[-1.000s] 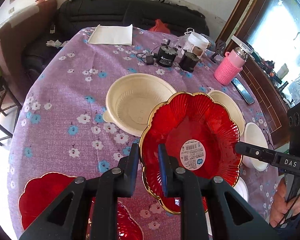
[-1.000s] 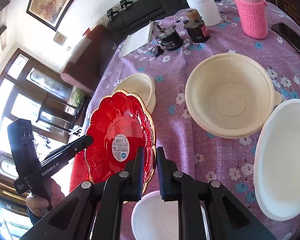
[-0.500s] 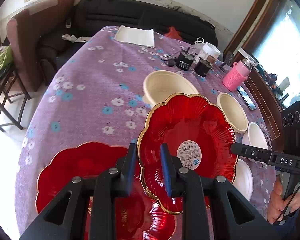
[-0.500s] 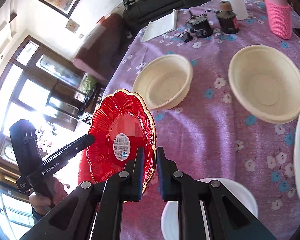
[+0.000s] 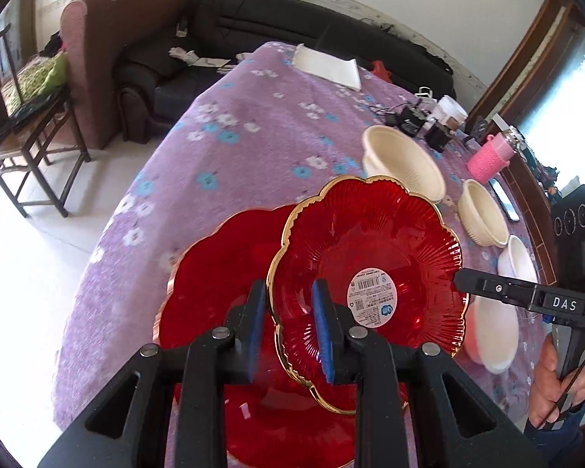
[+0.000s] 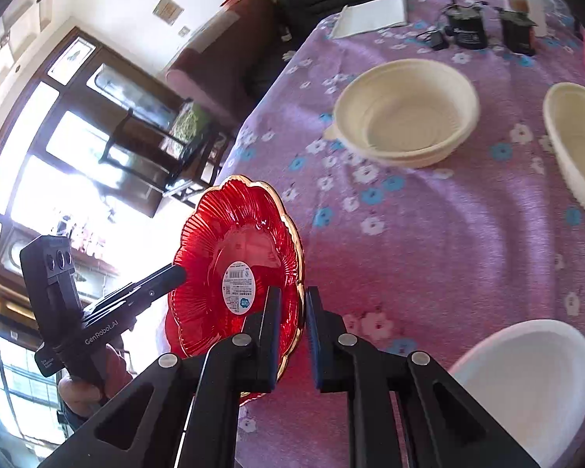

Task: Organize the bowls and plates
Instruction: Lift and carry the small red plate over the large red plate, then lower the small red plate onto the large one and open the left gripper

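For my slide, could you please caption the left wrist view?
Two grippers carry a red plate above another red plate on a floral tablecloth.

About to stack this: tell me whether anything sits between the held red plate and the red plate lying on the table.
Nothing visible does. The held red plate, gripped at opposite rims by the left gripper and right gripper, hangs partly over the bare red plate on the table; bowls sit farther off.

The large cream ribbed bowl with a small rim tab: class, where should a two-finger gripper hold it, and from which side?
Pinch the large cream ribbed bowl by its rim, one finger inside the wall and one outside, coming down from above: it stands upright and empty, and looks too wide to span. The tab on its left edge in the right wrist view may serve.
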Demonstrator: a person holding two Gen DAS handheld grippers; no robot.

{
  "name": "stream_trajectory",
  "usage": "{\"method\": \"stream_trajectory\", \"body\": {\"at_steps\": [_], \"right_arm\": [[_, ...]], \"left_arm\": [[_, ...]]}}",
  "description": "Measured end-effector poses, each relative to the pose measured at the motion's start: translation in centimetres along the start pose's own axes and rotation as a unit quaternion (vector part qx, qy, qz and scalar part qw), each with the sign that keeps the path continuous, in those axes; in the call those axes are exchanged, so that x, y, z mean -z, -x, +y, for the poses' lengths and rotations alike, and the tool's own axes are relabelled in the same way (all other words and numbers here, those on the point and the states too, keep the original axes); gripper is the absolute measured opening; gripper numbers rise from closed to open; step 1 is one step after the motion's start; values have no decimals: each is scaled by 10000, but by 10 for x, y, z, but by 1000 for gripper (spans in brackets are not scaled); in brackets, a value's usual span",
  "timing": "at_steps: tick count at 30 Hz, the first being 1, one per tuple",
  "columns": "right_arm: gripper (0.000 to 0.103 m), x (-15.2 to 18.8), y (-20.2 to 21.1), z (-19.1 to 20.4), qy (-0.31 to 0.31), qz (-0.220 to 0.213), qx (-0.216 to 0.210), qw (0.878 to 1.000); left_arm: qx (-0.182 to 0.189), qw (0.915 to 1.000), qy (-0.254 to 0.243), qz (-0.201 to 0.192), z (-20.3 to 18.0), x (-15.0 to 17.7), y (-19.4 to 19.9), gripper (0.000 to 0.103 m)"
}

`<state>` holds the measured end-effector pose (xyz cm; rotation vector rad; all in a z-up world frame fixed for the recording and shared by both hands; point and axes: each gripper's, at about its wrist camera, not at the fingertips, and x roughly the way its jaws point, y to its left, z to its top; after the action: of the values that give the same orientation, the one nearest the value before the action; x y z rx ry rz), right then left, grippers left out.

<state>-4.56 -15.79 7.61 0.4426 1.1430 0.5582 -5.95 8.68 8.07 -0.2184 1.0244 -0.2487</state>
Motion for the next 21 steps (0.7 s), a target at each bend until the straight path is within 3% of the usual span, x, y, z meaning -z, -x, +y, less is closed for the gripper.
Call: {"method": "stream_trajectory", "body": {"at_steps": [10,14,21], "right_arm": [[14,12,-52,24,207,391,121,9989],[15,15,-64,29,346,476,374,9976],[16,20,-82,43,816,500,974,9906]], "left_arm": [[-150,9993,291,181,40,20,-5,22],[-194,9995,224,146,42,22,-6,22],[-478,9988,-95,58,31,25,-6,32]]}}
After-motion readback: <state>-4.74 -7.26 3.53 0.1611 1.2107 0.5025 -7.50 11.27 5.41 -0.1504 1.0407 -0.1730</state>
